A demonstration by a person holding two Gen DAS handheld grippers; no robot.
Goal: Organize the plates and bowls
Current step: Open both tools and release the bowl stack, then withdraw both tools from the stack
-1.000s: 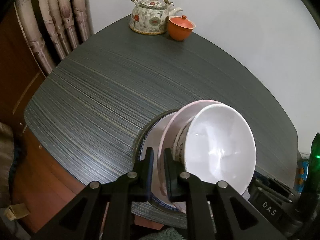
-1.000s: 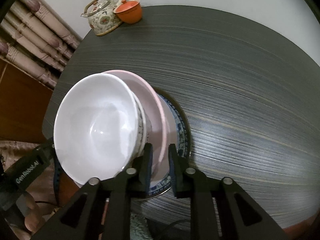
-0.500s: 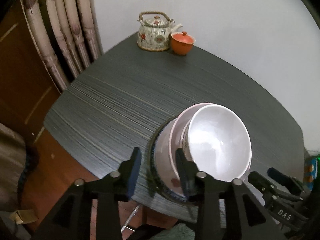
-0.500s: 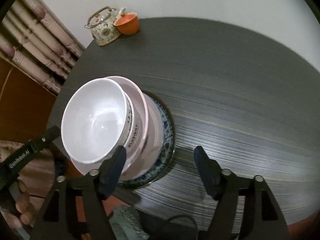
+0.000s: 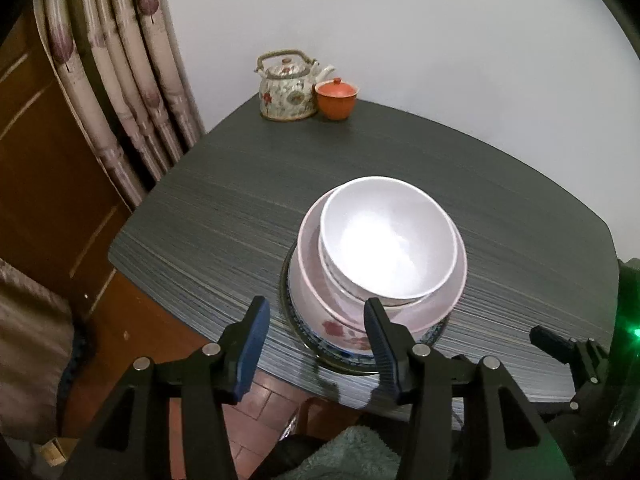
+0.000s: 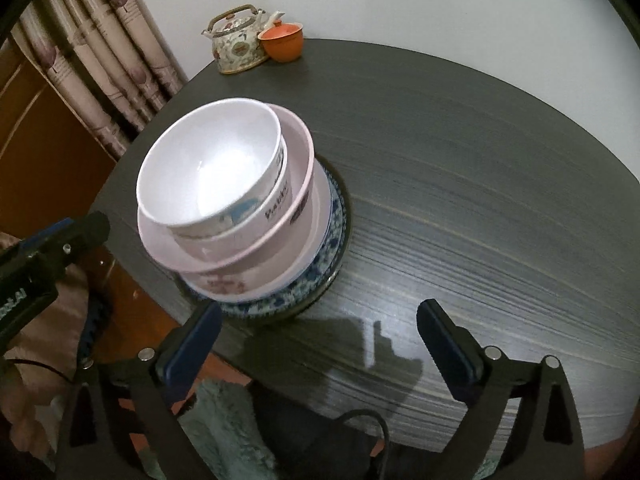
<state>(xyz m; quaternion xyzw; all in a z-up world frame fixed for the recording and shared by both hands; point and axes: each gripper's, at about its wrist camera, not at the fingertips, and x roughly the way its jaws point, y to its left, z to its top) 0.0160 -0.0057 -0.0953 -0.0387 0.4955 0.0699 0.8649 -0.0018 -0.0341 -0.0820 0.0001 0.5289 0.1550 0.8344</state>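
Note:
A stack stands near the front edge of the dark table. A white bowl sits in a pink bowl, and that rests on a blue-patterned plate. My left gripper hangs above and in front of the stack, its jaws opening, nothing between its pads. My right gripper hovers at the front right of the stack, its jaws opening wide and empty. The other gripper shows at the edge of each wrist view.
A floral teapot and an orange lidded cup stand at the table's far corner by the wall. Patterned curtains and a wooden door lie to the left. A green fluffy cloth lies below the near edge.
Both grippers were shut on the rim of the stacked dishes; they have let go, opened, and drawn back and upward. The stack rests level on the table.

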